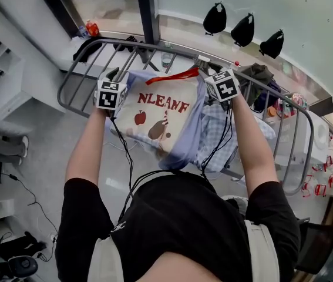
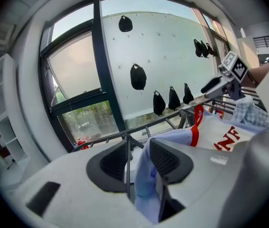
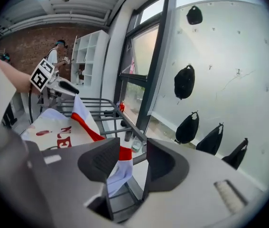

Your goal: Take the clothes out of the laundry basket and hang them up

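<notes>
While its 2 jaws stand apart, the left gripper point(image 2: 136, 159) has a pale blue fold of the T-shirt point(image 1: 160, 113) hanging loose between them. The right gripper point(image 3: 130, 159) gapes too, with the red-trimmed edge dangling inside. The shirt is draped over the grey drying rack point(image 1: 148, 46), beside a checked shirt point(image 1: 218, 128).

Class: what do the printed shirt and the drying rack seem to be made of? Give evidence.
The shirt: soft matte cloth, perhaps cotton; it drapes and folds, with red printed letters. The drying rack: probably metal tubing with a smooth grey coating; thin, rigid, evenly bent bars.
</notes>
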Tool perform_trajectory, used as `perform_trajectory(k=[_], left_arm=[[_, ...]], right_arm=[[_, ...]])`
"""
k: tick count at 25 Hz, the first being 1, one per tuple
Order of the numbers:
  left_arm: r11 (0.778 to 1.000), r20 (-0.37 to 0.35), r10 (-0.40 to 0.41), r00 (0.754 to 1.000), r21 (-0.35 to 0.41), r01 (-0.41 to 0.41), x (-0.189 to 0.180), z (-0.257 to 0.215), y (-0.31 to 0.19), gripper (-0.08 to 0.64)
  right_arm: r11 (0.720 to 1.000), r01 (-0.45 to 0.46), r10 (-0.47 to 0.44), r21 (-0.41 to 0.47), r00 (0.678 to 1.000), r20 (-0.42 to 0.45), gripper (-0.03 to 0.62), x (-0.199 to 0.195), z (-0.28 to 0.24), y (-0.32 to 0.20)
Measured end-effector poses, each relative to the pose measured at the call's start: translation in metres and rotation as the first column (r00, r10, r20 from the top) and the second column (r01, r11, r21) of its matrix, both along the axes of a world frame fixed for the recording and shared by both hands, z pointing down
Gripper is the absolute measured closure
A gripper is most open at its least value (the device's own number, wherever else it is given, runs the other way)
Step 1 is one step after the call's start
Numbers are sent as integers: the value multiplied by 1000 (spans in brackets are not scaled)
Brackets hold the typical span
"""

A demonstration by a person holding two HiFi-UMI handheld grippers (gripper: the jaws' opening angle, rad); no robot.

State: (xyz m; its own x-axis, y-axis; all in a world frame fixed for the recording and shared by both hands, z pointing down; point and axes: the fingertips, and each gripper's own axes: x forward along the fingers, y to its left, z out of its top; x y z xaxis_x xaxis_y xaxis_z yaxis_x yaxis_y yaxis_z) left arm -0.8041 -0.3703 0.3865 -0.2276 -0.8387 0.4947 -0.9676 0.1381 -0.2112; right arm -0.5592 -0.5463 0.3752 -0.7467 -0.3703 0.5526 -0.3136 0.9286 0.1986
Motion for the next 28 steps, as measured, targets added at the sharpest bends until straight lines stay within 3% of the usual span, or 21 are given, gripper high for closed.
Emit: perform_trajectory(k=[5,14,19,23,28], left_arm=[[996,6,20,1000,-83,-19,11,-1,20,374],[999,-28,-21,999,-40,19,25,-8,74,367],[991,-67,-88,994,95,95,35,-39,114,374],[956,-97,-123,988,254,144,55,-87,147,390],[908,-108,-130,986,387,162,95,-128,195,406]], right_arm=[[1000,-28,27,4,986,162,414,6,-52,13],[1000,-12,5,20,956,294,443,14,-96,60],[999,-4,-8,32,936,351,445,23,-111,98],[999,0,-20,47,908,419,446,36,-130,139],[998,-11,-23,65,864,503,450,62,-149,204]])
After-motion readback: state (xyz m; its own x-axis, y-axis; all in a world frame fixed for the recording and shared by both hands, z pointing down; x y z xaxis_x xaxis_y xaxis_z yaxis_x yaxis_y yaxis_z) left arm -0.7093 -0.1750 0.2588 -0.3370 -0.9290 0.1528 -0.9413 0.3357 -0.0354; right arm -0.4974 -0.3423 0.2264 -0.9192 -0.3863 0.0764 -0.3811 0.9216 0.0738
